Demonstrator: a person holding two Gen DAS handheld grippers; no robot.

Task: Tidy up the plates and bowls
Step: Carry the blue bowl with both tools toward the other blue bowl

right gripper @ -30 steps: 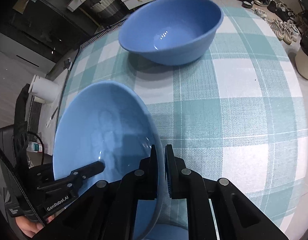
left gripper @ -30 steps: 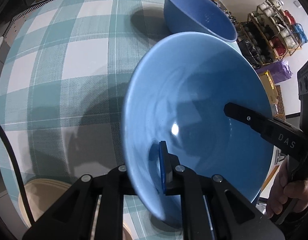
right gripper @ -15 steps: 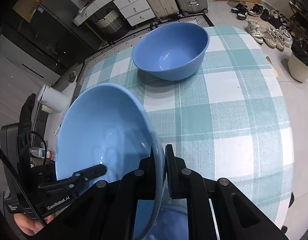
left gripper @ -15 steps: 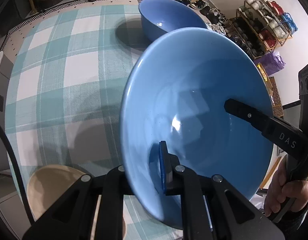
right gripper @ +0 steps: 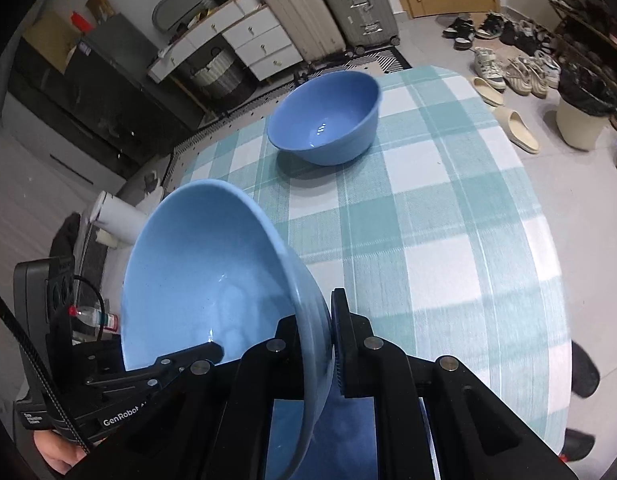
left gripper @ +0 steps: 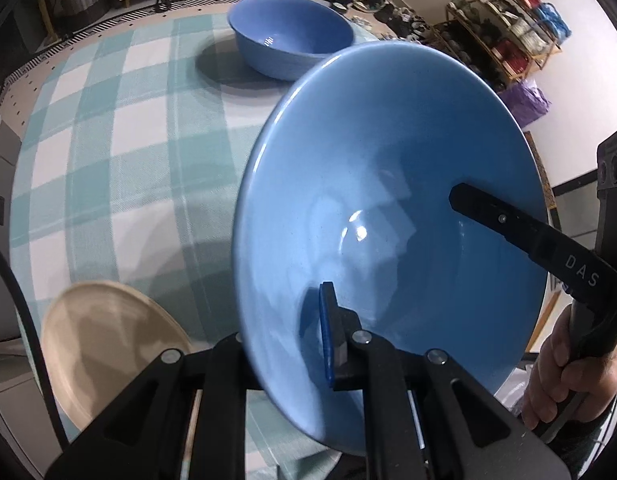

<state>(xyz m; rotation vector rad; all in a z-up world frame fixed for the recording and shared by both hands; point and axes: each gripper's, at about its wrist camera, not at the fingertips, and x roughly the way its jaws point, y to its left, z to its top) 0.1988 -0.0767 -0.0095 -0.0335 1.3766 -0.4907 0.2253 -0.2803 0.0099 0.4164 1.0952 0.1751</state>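
Two tools share one load: the left tool (left gripper: 308,340) and the right tool (right gripper: 320,340) are each clamped on the rim of the same light blue bowl (left gripper: 388,208), at opposite sides, one finger inside and one outside the wall. That held bowl hangs tilted in the air above the desk (left gripper: 108,128) with its checked teal-and-white cloth, touching nothing but the tools. At the far side of the desk a second, darker blue bowl (right gripper: 328,120) sits upright and empty, well apart from the carried one. Near the front edge, in the left wrist view, a beige plate (left gripper: 104,344) lies flat on the cloth; whether more plates lie under it cannot be told. Judging by this, the sorting is only partly done: one bowl is picked up but not yet set down, and the likely remaining step is to carry it across and nest it with the far bowl. The plate looks untouched, and no finished stack shows anywhere yet.
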